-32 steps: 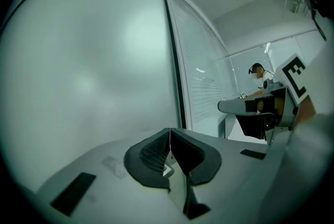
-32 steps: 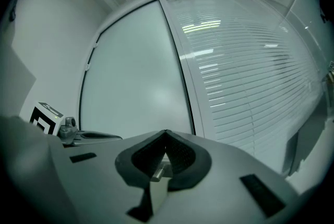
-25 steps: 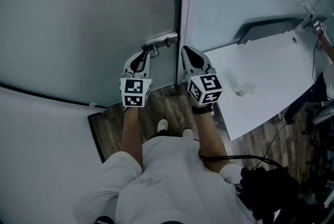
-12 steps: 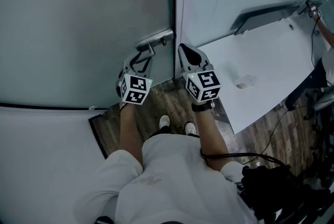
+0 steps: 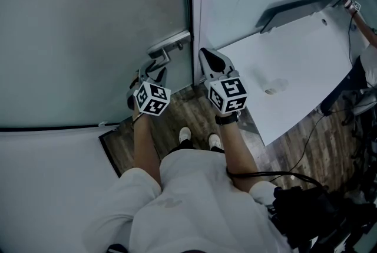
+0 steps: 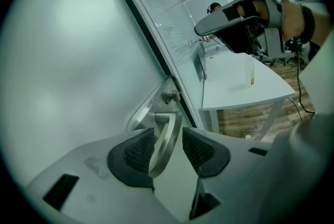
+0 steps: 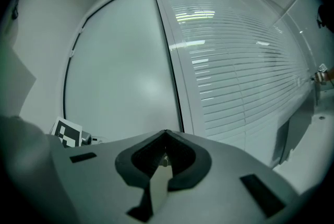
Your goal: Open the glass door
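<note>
- Left gripper (image 6: 168,131): jaws apart, just been opening, door handle (image 6: 163,146) between them, pads not squeezing it
- Right gripper (image 7: 166,137): jaws closed together, nothing in them, just beside the left one, near the door's edge
- Glass door (image 5: 88,28): frosted, handle at its right edge
- White table (image 5: 294,75): beyond the glazing, off to the right

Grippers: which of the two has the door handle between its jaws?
The left gripper: its jaws, just opening, stand apart around the metal handle; the right gripper is shut, empty.
</note>
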`<state>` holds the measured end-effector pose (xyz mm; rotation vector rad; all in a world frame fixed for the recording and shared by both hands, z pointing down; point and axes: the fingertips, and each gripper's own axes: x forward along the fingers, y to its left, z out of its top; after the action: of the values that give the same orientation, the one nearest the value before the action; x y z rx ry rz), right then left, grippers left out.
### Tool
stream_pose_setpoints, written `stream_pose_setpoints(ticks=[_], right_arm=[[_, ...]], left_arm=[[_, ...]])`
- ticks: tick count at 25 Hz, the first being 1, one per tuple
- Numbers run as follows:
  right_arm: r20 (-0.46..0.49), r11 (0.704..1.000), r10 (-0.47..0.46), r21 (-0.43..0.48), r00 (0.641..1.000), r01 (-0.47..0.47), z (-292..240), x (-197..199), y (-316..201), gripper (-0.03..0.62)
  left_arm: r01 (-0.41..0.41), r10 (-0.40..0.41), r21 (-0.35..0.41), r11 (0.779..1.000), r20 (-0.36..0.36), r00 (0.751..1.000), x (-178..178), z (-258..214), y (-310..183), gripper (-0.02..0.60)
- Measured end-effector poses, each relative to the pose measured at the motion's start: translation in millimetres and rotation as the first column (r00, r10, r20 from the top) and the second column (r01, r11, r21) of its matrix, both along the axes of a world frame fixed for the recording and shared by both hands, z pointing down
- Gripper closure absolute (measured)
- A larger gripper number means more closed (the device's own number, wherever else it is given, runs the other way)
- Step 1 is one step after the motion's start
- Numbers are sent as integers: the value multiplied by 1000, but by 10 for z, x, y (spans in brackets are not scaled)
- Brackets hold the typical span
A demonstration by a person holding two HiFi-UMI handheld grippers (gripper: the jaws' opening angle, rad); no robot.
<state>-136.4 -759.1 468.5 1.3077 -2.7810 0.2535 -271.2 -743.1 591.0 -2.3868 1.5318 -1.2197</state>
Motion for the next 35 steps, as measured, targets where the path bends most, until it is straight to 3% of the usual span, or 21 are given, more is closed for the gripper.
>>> stream_pose_setpoints(ticks=[13, 24, 31, 35], right_arm=[[-20, 1000, 7, -14, 1000, -7, 59, 62, -88, 591], [-2, 999, -21, -44, 1000, 21, 194, -11, -104, 591], [7, 1000, -13, -21, 1000, 13, 36, 53, -120, 591], [-4, 1000, -24, -8, 1000, 24, -12, 58, -70, 591]], left_arm=[[11, -8, -24, 1000, 128, 992, -53, 211, -119, 448], [-6, 4, 15, 1000, 141, 990, -47, 231, -153, 454], [-7, 7, 3, 1000, 104, 995, -50, 222, -121, 454], [11, -11, 4, 1000, 11, 1000, -42, 253, -139, 454]])
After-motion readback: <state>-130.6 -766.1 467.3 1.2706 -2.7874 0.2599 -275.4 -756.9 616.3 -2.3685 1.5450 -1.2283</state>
